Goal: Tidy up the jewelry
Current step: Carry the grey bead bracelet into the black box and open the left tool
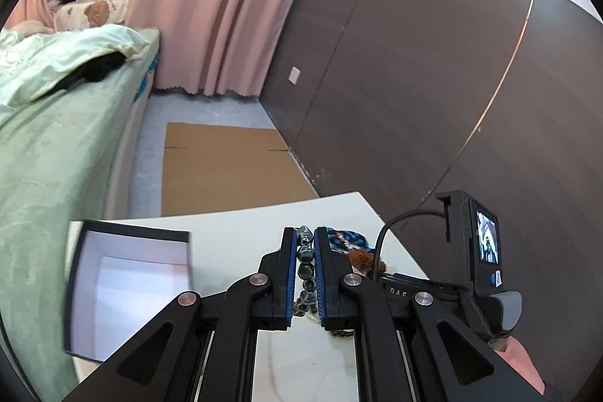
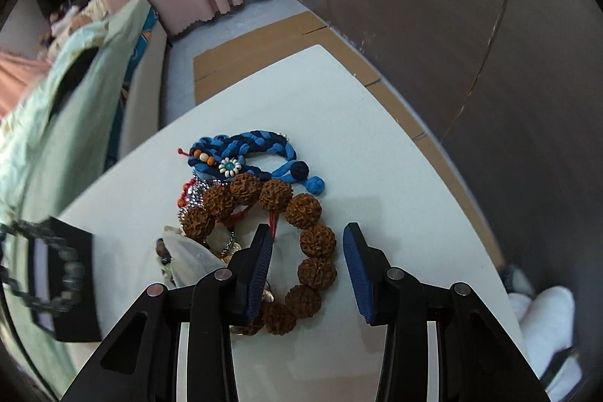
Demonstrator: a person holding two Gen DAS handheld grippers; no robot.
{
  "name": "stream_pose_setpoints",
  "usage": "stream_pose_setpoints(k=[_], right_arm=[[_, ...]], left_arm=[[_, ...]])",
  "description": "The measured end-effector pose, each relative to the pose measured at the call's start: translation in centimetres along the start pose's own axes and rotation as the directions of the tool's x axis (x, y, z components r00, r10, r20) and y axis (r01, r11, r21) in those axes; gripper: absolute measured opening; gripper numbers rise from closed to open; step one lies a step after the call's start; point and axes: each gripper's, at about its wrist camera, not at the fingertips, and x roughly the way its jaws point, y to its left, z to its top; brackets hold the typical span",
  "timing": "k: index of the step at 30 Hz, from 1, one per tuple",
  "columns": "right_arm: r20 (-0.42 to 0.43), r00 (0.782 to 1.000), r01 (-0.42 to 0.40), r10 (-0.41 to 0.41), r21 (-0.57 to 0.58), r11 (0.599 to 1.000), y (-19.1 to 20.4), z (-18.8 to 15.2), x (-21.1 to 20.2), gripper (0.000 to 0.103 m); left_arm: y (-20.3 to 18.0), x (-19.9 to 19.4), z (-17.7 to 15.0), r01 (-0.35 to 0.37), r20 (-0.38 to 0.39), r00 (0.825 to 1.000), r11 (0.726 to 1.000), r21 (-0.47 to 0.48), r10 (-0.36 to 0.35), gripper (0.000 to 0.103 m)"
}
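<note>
My left gripper (image 1: pixel 304 232) is shut on a dark grey-green bead bracelet (image 1: pixel 305 257), held above the white table (image 1: pixel 233 240). An open dark box with a white inside (image 1: pixel 128 274) sits at the table's left, beside the left gripper. In the right wrist view the same bracelet (image 2: pixel 68 266) hangs over that box (image 2: pixel 75 289) at far left. My right gripper (image 2: pixel 308 232) is open, its jaws around one side of a brown rough-seed bracelet (image 2: pixel 301 240). A blue braided cord bracelet (image 2: pixel 260 147) and several smaller pieces lie in the same pile.
A bed with a pale green cover (image 1: pixel 56 145) stands left of the table. Flat cardboard (image 1: pixel 226 164) lies on the floor beyond the table edge. A dark wood wall (image 1: pixel 414 81) and pink curtain (image 1: pixel 226 6) are behind. The right gripper's body and screen (image 1: pixel 486 243) show in the left view.
</note>
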Motion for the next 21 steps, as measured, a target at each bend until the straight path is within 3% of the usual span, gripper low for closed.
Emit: stream_pose_setpoints(k=[1,2,3,8,12,16,21], right_arm=[[0.005,1.0,0.015,-0.015,-0.013,1.0,0.1,0.0,-0.1,0.035],[0.008,1.0,0.029,-0.029,-0.018,0.999,0.0,-0.1,-0.2,0.023],[0.006,1.0,0.03,-0.03,-0.019,0.999,-0.2,-0.1,-0.3,0.021],[-0.017,0.996,-0.084,0.085,0.011,0.996,-1.3,-0.7,-1.2,0.02],[0.044,0.988,-0.149,0.149,0.001,0.989,-1.4,-1.4,-3.7,0.02],[0.103,0.963,-0.249,0.249,-0.005,0.968,-1.5,-2.0,-6.0,0.02],[0.19,0.931,-0.311,0.311,-0.032,0.95,-1.0,-2.8,-8.6,0.02]], left_arm=[[0.2,-0.2,0.0,-0.008,0.005,1.0,1.0,0.001,0.008,0.009],[0.4,-0.6,0.0,-0.015,0.009,1.0,1.0,-0.002,0.015,0.009],[0.7,-0.9,0.0,-0.022,0.015,1.0,1.0,-0.007,0.022,0.009],[1.9,-2.4,0.1,-0.055,0.041,0.998,0.998,-0.027,0.056,0.009],[2.9,-3.9,0.3,-0.077,0.063,0.995,0.996,-0.049,0.08,0.009],[3.5,-5.2,0.2,-0.103,0.08,0.991,0.993,-0.054,0.107,0.009],[4.5,-6.5,0.1,-0.125,0.092,0.987,0.99,-0.067,0.131,0.009]])
